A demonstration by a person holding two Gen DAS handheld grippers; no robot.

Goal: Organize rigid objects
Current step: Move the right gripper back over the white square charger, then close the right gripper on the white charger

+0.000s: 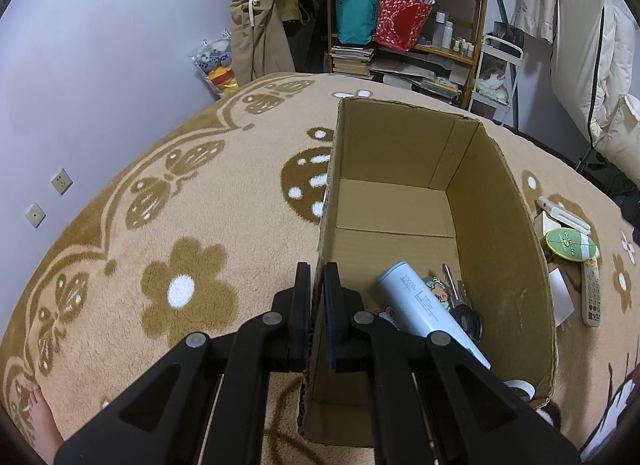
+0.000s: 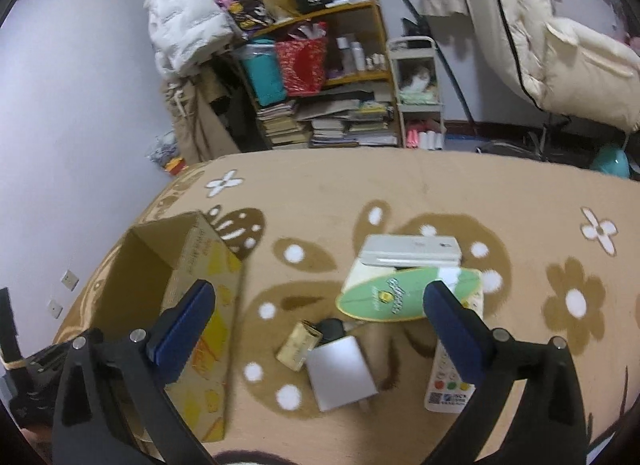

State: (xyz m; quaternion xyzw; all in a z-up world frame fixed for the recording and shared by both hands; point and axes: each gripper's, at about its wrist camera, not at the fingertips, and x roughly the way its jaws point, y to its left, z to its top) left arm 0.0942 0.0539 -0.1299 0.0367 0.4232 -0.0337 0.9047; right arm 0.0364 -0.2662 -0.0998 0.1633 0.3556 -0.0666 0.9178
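Note:
My left gripper (image 1: 317, 297) is shut on the near left wall of an open cardboard box (image 1: 500, 201) on the rug. Inside lie a pale blue power bank (image 1: 424, 305), keys with a cartoon charm (image 1: 456, 297) and a tape roll (image 1: 520, 387). My right gripper (image 2: 320, 329) is open and empty, above loose items right of the box (image 2: 208, 265): a gold rectangular case (image 2: 298, 345), a silver flat card (image 2: 340, 373), a white remote (image 2: 444, 385), a green round tin (image 2: 404, 295) and a white phone-like slab (image 2: 412, 250).
A tan flowered rug (image 2: 400, 193) covers the surface. A cluttered shelf (image 2: 320, 77) with books and bags stands behind it, with a white cart (image 2: 416, 77) beside. The green tin (image 1: 570, 245) and remote (image 1: 591, 297) also show right of the box in the left wrist view.

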